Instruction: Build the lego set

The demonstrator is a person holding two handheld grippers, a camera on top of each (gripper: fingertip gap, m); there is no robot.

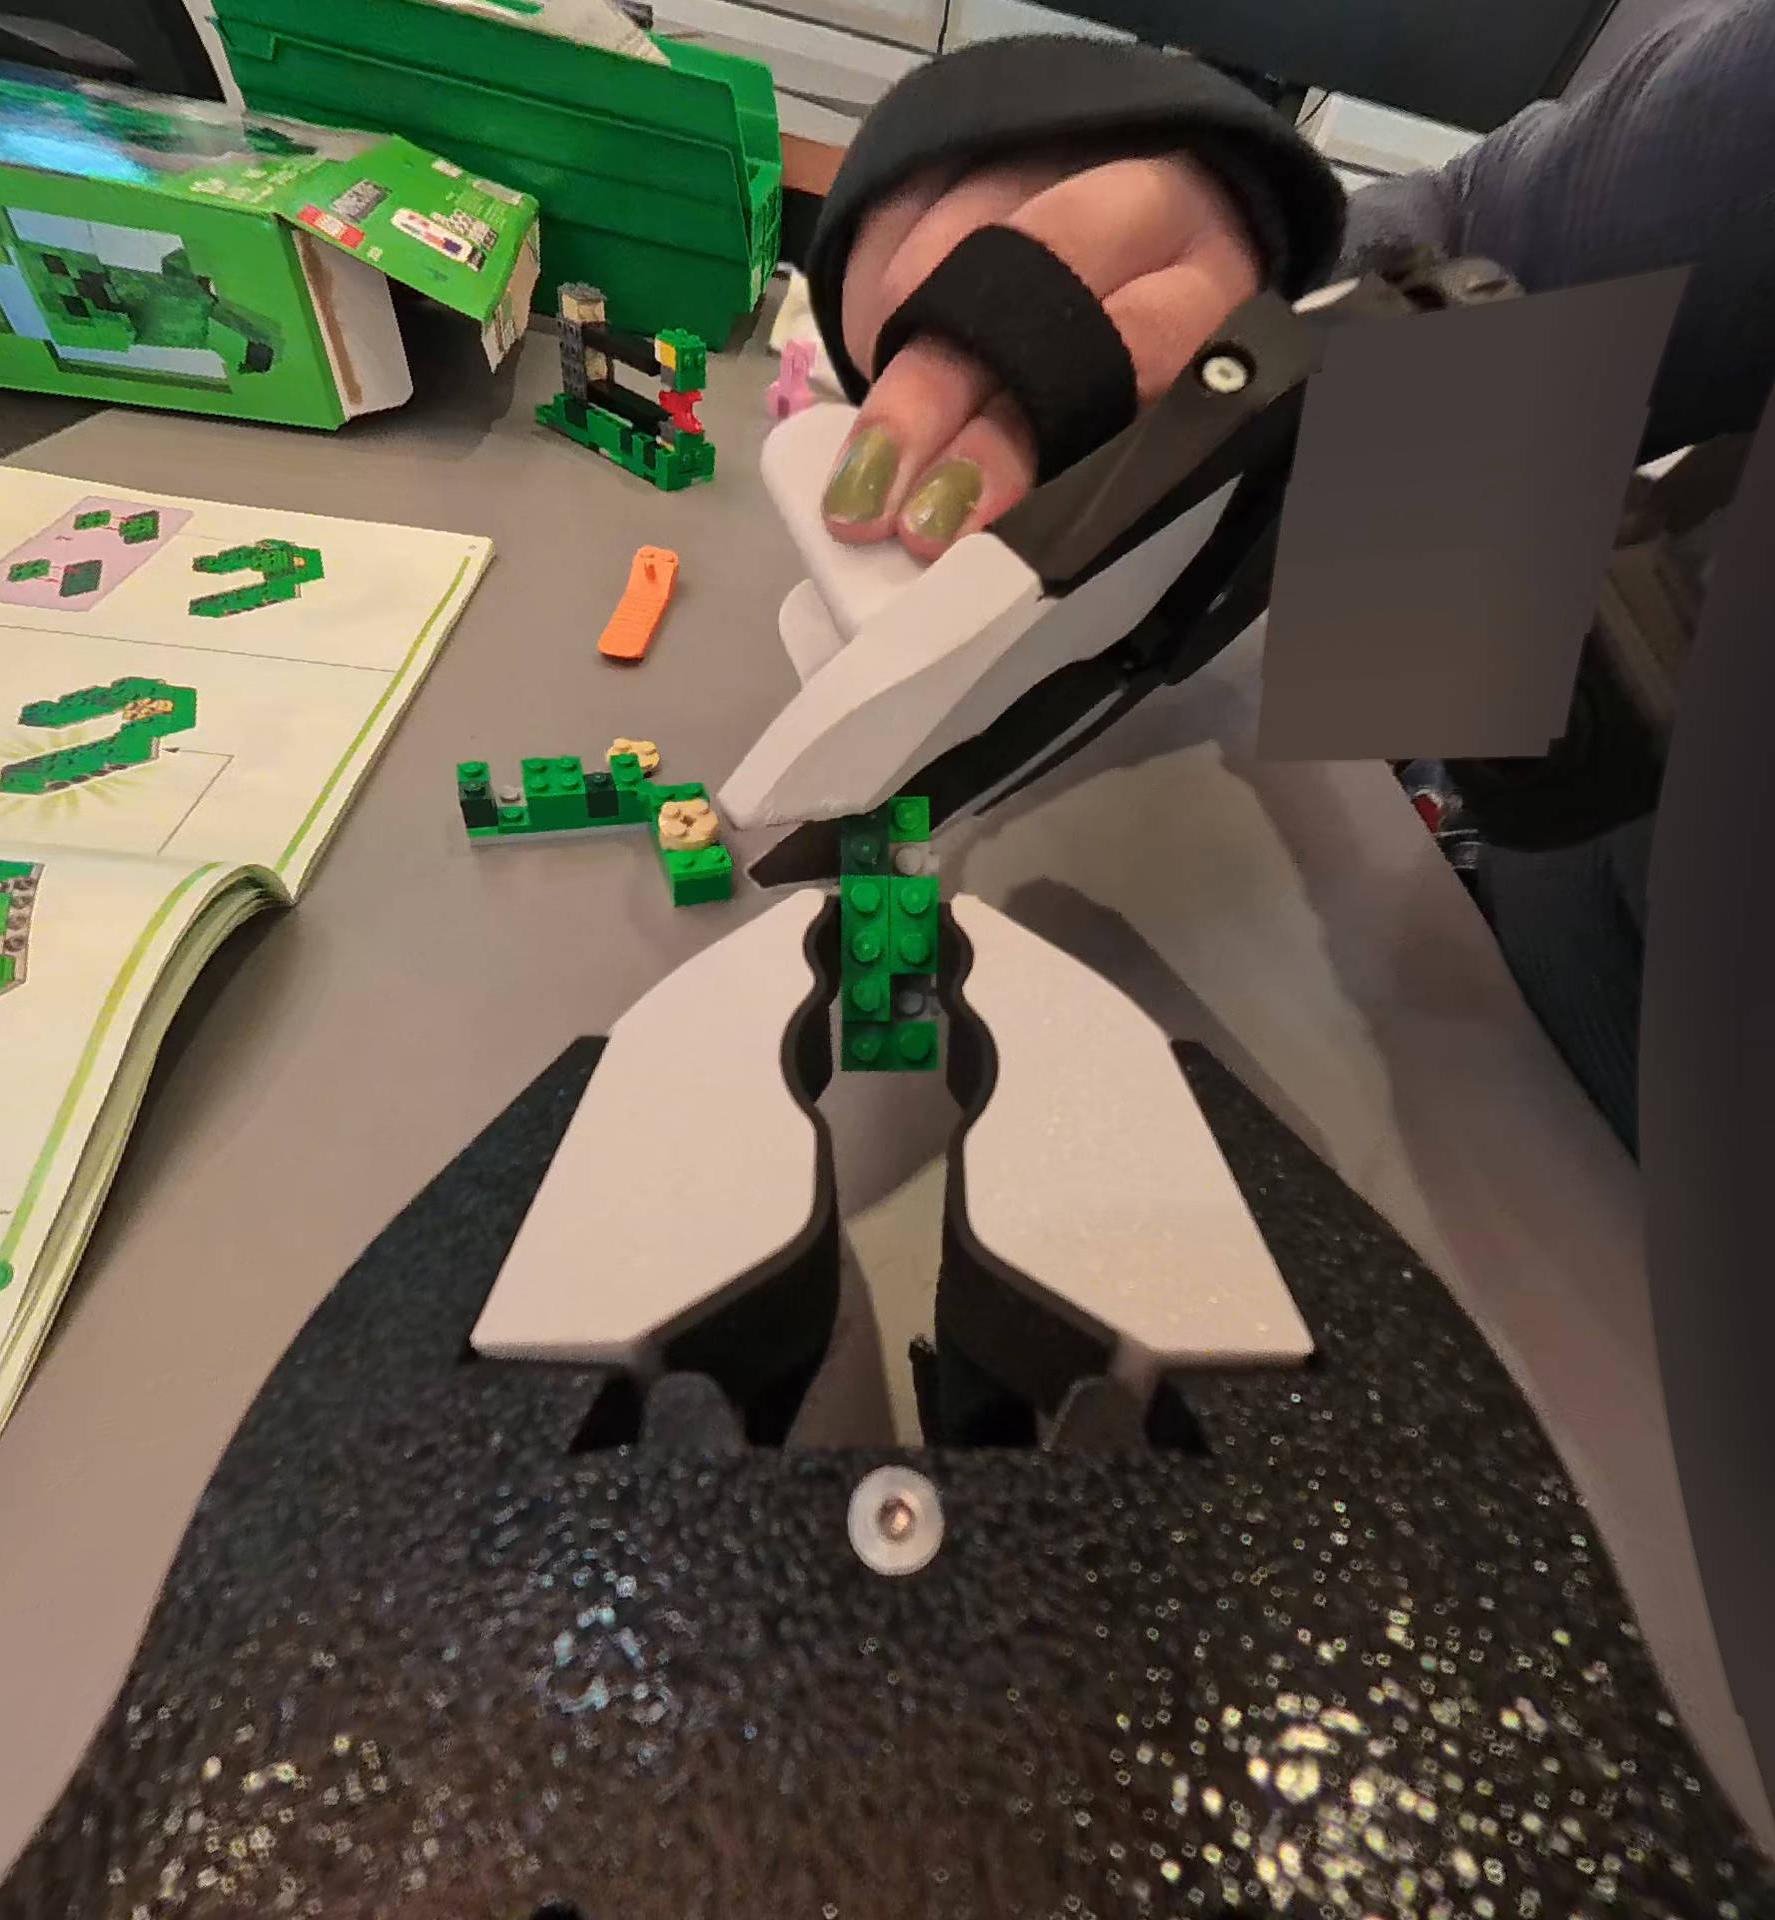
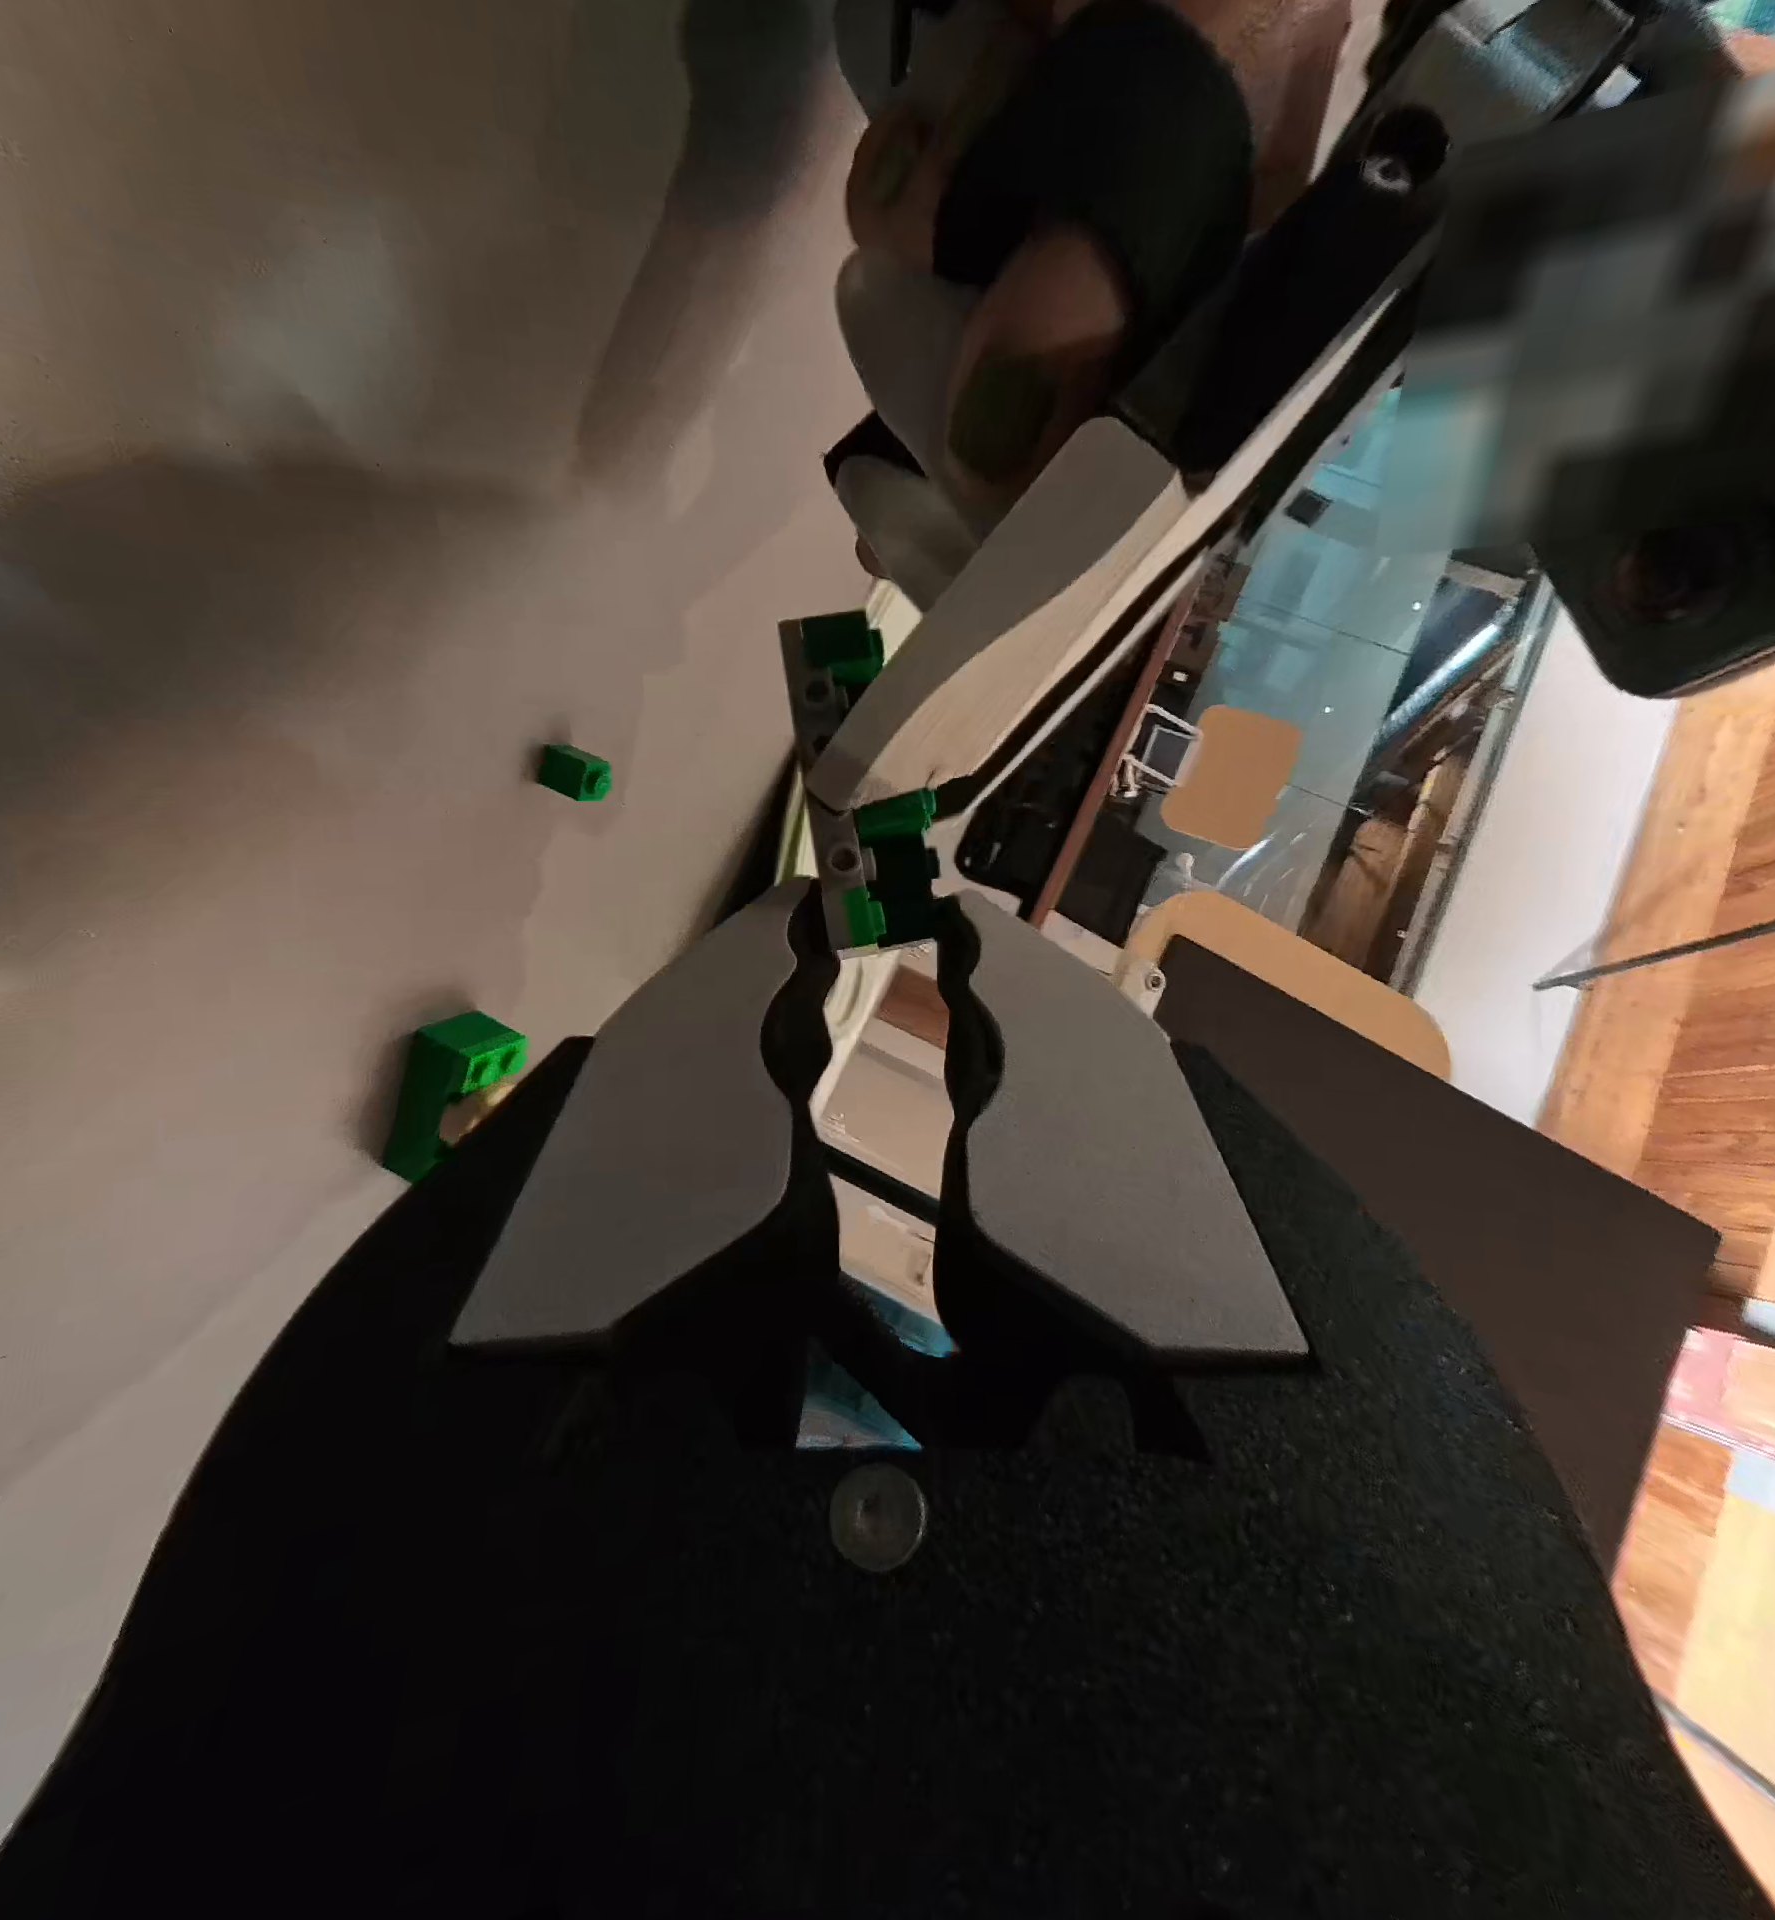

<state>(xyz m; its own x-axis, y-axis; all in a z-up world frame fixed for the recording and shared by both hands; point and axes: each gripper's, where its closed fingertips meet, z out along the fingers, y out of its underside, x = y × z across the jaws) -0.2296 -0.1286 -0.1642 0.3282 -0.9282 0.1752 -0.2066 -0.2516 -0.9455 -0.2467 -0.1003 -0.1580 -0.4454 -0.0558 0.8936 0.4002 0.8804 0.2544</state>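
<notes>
A narrow green and grey lego strip [image 1: 888, 966] is held in the air between both grippers. My left gripper [image 1: 888, 914] is shut on its near end. My right gripper [image 1: 821, 831] comes in from the upper right, held by a hand in a black glove, and is shut on the far end. In the right wrist view my right gripper [image 2: 878, 909] is shut on the same strip [image 2: 888, 883], and the left gripper [image 2: 847, 784] clamps it further along. A green L-shaped assembly [image 1: 592, 805] with tan round pieces lies on the grey table [image 1: 426, 1039].
An open instruction booklet [image 1: 135, 727] lies at left, and a green set box [image 1: 166, 281] and green bin [image 1: 550, 135] stand behind it. A small black-and-green build [image 1: 634, 405], an orange brick separator [image 1: 639, 603] and a pink piece [image 1: 795, 379] are further back. A loose green brick [image 2: 573, 774] lies on the table.
</notes>
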